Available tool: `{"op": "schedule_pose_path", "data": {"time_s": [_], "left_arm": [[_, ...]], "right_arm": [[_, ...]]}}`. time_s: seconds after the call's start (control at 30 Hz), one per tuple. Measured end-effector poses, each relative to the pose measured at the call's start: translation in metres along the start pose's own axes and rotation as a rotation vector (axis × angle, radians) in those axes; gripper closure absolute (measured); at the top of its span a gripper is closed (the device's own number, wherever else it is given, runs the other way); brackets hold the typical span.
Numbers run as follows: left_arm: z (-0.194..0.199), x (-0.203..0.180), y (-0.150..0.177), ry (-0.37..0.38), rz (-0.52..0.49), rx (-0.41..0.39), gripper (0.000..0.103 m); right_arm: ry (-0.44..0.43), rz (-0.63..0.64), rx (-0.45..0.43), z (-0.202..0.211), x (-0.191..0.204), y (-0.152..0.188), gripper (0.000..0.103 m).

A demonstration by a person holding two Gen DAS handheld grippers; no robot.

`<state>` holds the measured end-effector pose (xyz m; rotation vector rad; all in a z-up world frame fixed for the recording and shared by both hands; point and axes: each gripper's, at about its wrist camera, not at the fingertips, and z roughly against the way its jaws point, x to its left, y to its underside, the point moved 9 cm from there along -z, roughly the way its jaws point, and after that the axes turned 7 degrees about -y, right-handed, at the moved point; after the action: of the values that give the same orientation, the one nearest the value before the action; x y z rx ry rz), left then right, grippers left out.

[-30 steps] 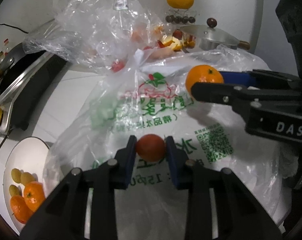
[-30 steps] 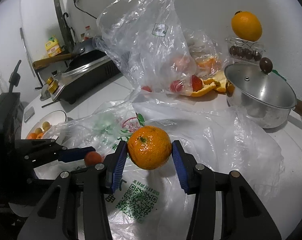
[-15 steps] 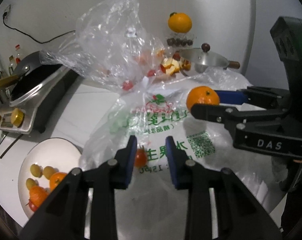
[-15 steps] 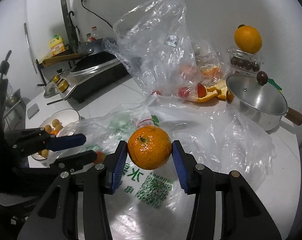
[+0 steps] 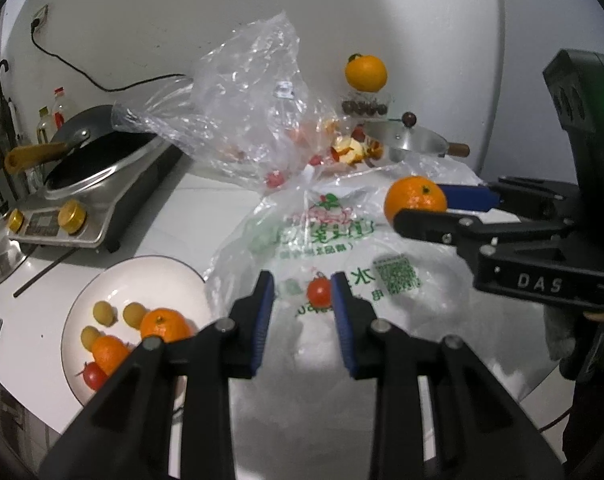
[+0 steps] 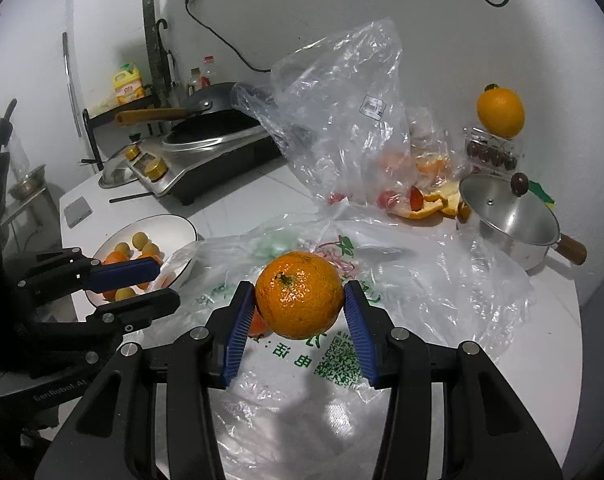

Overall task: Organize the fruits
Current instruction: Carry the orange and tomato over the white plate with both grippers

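My right gripper (image 6: 300,310) is shut on an orange mandarin (image 6: 300,295) and holds it above the printed plastic bag (image 6: 342,364); it also shows in the left wrist view (image 5: 415,199). My left gripper (image 5: 302,294) is open and empty, raised above the bag. A small red tomato (image 5: 319,291) lies on the bag below and between its fingers, and peeks out in the right wrist view (image 6: 258,325). A white plate (image 5: 114,284) at the left holds mandarins, small yellow fruits and a tomato.
A crumpled clear bag (image 5: 254,96) with tomatoes and orange peel stands behind. A steel pot with lid (image 6: 510,216) is at the right, a big orange (image 6: 500,111) on a box of dark fruits behind it. An induction cooker with pan (image 5: 82,184) is at the left.
My left gripper has opened and let go of the small tomato, which now lies on the bag. Both grippers have risen and pulled back; the right still holds the mandarin.
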<state>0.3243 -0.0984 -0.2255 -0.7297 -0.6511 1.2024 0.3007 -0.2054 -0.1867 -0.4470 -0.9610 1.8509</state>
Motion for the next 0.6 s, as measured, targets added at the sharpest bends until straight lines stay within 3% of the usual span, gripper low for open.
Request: {"op": "schedule_pose_path", "data": {"time_s": [0.33, 0.6], "left_arm": [[-0.026, -0.022, 0.004, 0.022, -0.033, 0.057, 0.071], [-0.066, -0.043, 0.006, 0.021, -0.076, 0.126, 0.069]], "right_arm": [[0.01, -0.023, 0.014, 0.002, -0.011, 0.012, 0.054], [0.005, -0.079, 0.023, -0.008, -0.045, 0.02, 0.054]]}}
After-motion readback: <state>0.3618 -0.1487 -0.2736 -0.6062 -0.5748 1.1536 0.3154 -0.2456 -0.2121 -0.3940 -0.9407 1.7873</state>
